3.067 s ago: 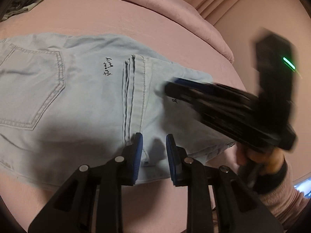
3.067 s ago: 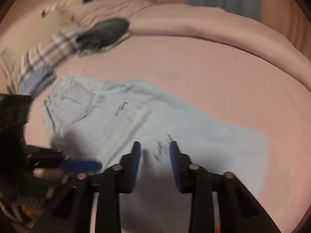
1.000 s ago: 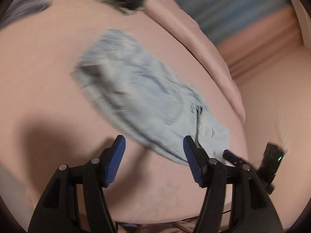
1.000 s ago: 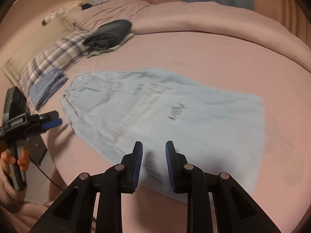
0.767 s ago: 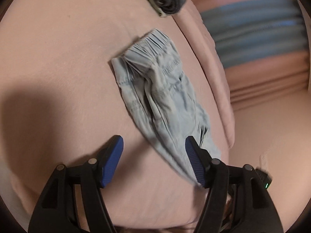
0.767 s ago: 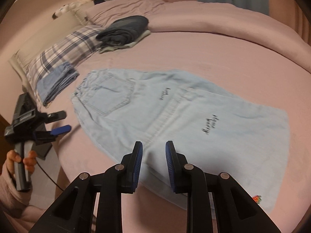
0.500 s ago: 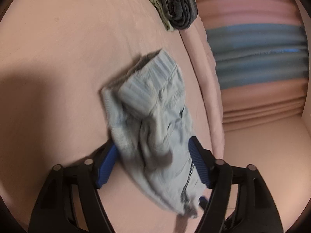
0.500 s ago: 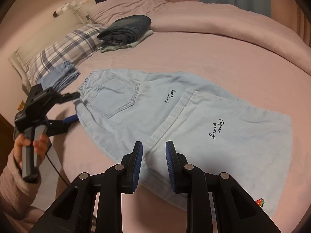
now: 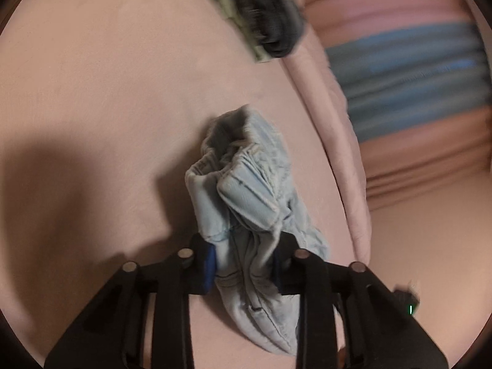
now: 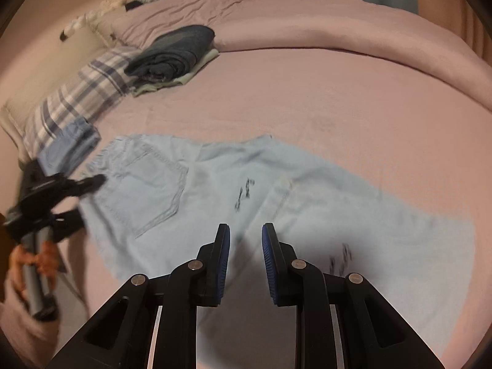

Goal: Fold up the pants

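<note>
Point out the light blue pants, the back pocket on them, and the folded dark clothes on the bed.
light blue pants (image 10: 323, 190), right wrist view, flat leg fabric.
back pocket (image 10: 153, 184), right wrist view, middle of the stitched patch.
folded dark clothes (image 10: 175, 52), right wrist view, top of the pile.

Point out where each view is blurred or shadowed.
Left wrist view: the dark folded clothes at top are motion-smeared, a broad shadow covers the pink bed at left, and the left claw stays sharp. Right wrist view: the pants lettering and the left claw are smeared.
</note>
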`<state>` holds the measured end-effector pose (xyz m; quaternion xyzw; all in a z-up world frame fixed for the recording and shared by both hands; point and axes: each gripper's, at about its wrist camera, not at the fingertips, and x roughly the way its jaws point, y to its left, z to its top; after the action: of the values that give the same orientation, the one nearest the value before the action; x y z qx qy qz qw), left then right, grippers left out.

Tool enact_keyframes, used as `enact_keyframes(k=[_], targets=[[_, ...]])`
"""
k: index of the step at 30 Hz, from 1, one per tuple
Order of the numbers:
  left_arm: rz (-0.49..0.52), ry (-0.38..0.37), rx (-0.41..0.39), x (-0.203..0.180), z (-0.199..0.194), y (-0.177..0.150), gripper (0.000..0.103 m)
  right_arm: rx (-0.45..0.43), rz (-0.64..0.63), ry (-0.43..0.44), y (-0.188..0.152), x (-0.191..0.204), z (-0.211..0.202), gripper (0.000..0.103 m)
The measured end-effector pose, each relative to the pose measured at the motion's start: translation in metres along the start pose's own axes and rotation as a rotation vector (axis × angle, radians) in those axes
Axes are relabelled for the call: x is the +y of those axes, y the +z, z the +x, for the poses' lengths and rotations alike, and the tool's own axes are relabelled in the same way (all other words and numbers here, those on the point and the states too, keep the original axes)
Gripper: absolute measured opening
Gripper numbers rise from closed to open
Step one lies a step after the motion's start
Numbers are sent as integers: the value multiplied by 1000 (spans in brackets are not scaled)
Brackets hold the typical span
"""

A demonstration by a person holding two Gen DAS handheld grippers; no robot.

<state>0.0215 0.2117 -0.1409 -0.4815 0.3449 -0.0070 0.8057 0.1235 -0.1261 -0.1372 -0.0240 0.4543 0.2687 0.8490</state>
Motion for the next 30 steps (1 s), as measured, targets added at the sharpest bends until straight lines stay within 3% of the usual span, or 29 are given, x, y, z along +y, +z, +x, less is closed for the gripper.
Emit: enact_keyframes(k=[4, 8, 12, 14, 17, 20, 23, 30], targets=[[146, 0, -28, -29, -8, -3, 24, 73, 41, -30, 12, -6, 40, 22], [226, -9, -28, -47, -12, -8, 24, 103, 41, -17, 16, -6, 29, 22], [295, -17, -29, -63, -17, -15, 24, 57, -5, 35, -7, 10, -10, 22], [322, -18, -31, -71, -17, -17, 24, 75, -39, 51, -26, 21, -21, 22], [359, -22, -31, -84, -14, -20, 24, 150, -123, 36, -55, 40, -12, 22], [399, -22, -22, -99, -9, -27, 24, 104, -179, -2, -68, 48, -3, 28], [434, -33, -13, -115, -6, -34, 24, 100, -66, 93, -62, 32, -13, 30], [594, -99, 44, -166, 4, -69, 24, -38, 259, 279, -75, -32, -51, 33]])
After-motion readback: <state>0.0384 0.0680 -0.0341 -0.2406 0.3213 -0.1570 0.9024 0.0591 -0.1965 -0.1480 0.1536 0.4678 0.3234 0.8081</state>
